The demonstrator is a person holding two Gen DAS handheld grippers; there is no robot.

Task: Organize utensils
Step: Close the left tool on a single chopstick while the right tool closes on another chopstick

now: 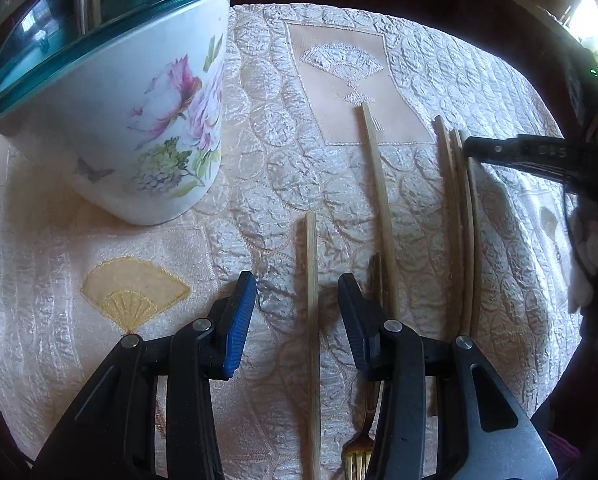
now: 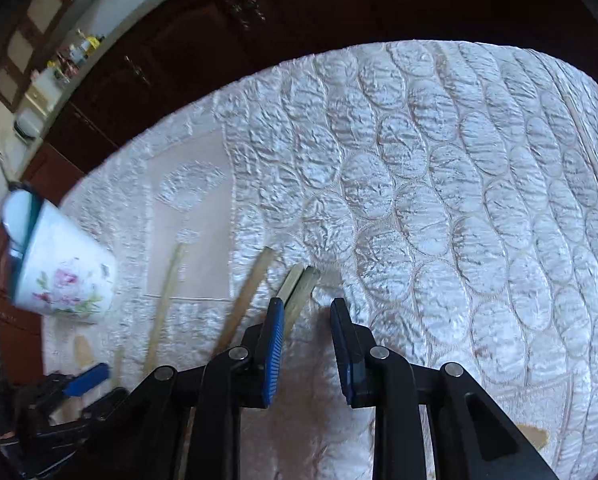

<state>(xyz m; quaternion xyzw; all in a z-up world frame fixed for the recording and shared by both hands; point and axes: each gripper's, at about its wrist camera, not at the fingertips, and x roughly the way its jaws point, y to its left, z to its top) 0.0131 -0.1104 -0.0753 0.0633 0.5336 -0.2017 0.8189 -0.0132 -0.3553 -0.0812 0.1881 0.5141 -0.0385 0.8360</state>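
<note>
Several wooden chopsticks lie on the quilted tablecloth (image 1: 283,168). My left gripper (image 1: 297,286) is open, low over the cloth, with one chopstick (image 1: 311,304) lying between its fingers. Another chopstick (image 1: 379,200) lies just right of it, and a bundle of chopsticks (image 1: 461,216) further right. A gold fork (image 1: 359,456) lies under the right finger. A white floral cup (image 1: 139,120) with a teal rim stands at the left. My right gripper (image 2: 307,304) is open, its tips beside the ends of two chopsticks (image 2: 299,286). It also shows in the left wrist view (image 1: 475,148).
Dark wooden cabinets (image 2: 219,48) stand beyond the table's far edge. The cup shows at the left in the right wrist view (image 2: 67,276), with my left gripper (image 2: 87,376) below it. The cloth stretches wide to the right (image 2: 479,220).
</note>
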